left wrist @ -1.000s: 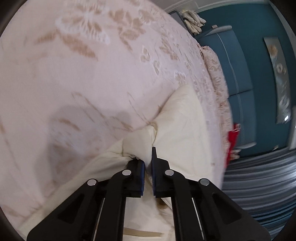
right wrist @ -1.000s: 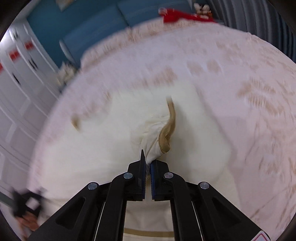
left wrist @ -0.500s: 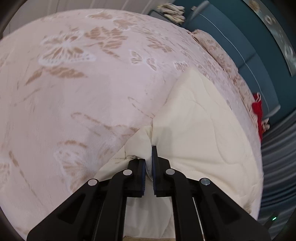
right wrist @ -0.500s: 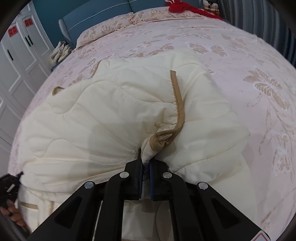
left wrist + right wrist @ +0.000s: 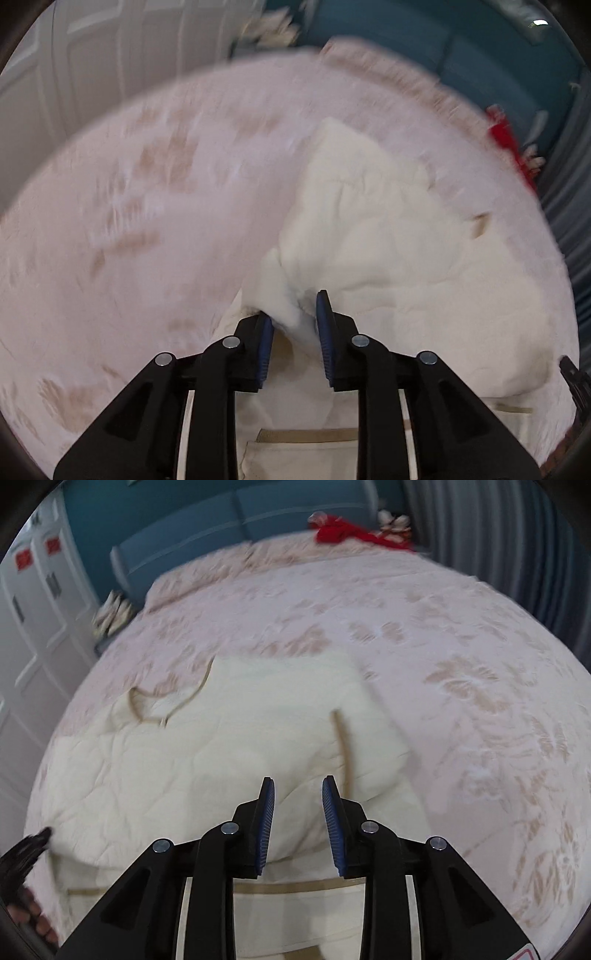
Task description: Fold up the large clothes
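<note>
A cream quilted garment with tan trim (image 5: 207, 760) lies spread on the pink floral bedspread (image 5: 461, 672). In the left wrist view the garment (image 5: 406, 236) fills the right half, blurred by motion. My left gripper (image 5: 293, 314) is open, with a bunch of cream cloth still lying between its jaws. My right gripper (image 5: 297, 797) is open and empty, just above the garment's near part, beside a tan trim strip (image 5: 345, 746).
A blue headboard (image 5: 236, 520) stands at the far end of the bed. A red item (image 5: 347, 531) lies near the pillows. White wardrobe doors (image 5: 33, 602) are on the left, grey curtains (image 5: 498, 524) on the right. The other gripper shows at the left edge (image 5: 26, 853).
Both grippers have opened and let go of the cloth they pinched. The garment has dropped flat onto the bed. Both cameras have swung and pulled back.
</note>
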